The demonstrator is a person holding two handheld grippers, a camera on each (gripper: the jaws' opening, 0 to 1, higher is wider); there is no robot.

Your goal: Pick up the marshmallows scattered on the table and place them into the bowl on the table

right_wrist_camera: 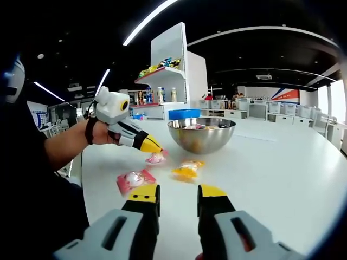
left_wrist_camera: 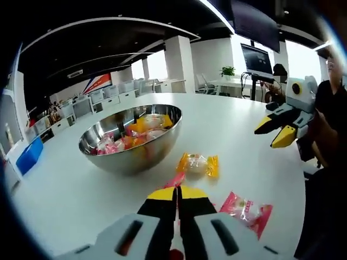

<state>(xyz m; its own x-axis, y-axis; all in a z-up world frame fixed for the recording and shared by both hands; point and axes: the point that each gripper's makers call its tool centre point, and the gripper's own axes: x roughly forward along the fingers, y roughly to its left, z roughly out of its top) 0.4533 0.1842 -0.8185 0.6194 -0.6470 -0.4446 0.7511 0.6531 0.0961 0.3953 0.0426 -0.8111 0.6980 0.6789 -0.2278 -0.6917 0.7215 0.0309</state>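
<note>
Pinching a pink marshmallow (right_wrist_camera: 156, 157), left gripper (right_wrist_camera: 150, 146) fingers closed.

Legible text: none. The red, white and blue wall banner (left_wrist_camera: 97, 83), also seen in the right gripper view (right_wrist_camera: 287, 95), carries markings too small and blurred to read. The wrapped marshmallows (right_wrist_camera: 134, 179) on the counter (right_wrist_camera: 271, 173) show printed wrappers, print unreadable. The monitor (left_wrist_camera: 257, 59) shows a dark screen, with no readable characters. Bottles and packets on the shelf (right_wrist_camera: 160, 73): labels indistinct.
</note>
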